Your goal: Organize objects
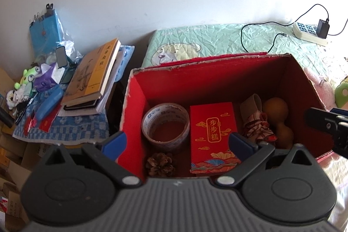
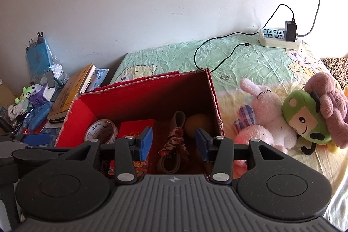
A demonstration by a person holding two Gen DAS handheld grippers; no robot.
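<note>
Two spread, empty tools hover over the red box (image 1: 217, 79): the right tool (image 2: 173, 141) straddles the small shoe (image 2: 174, 145) lying lengthwise below, nearer than the left tool (image 1: 177, 144).

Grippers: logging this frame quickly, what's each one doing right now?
Left gripper: open, holding nothing, above the red box.
Right gripper: open, holding nothing.

A: Left wrist view sits close above the red box (image 1: 217, 77), angled steeply downward.
B: Right wrist view likewise, offset rightward; both share the box interior, wall and bed (image 2: 250, 62).
</note>
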